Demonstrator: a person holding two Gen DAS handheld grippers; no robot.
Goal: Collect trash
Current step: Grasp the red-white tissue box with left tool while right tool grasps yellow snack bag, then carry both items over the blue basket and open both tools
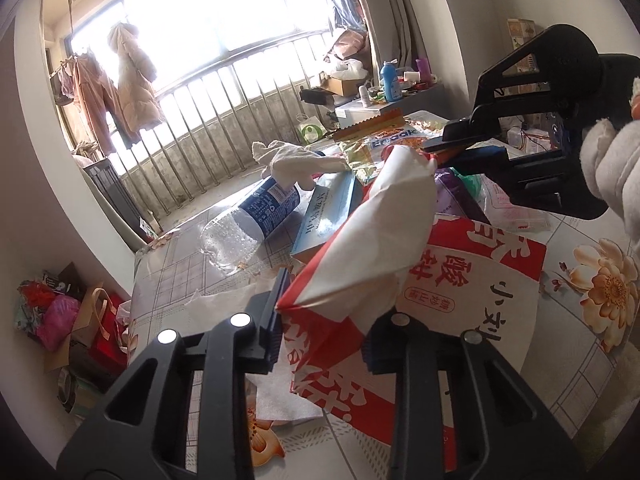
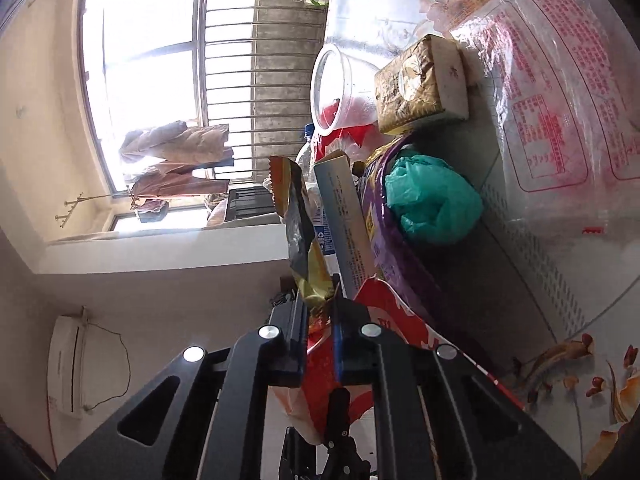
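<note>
Paper, red and white: my left tongs (image 1: 320, 320) hold the rim of a printed paper bag (image 1: 472, 280), lifting its mouth open above the worktop (image 1: 580, 280). Left of the bag lie 1 clear plastic bottle (image 1: 256, 216) on its side, 1 crumpled tissue (image 1: 296, 160) and 1 blue carton (image 1: 324, 216), all uncollected. At the centre, white paper (image 1: 384, 220) rises out of the bag mouth toward my right tongs (image 1: 448, 148), whose tips sit narrow just above it. In the right wrist view those tongs (image 2: 320, 320) are pinched on a gold-and-black foil wrapper (image 2: 300, 232), with the bag's red rim (image 2: 384, 304) touching them on the right. Further right rest 1 green plastic wad (image 2: 432, 200), 1 clear cup (image 2: 340, 88) and 1 tan wrapped block (image 2: 424, 80).

Step in hand, as I judge it: dropping the wrapper into the held-open bag. Next I must carry the wrapper over the opening, part the right tongs, and keep the left grip steady so the mouth does not fold shut.
</note>
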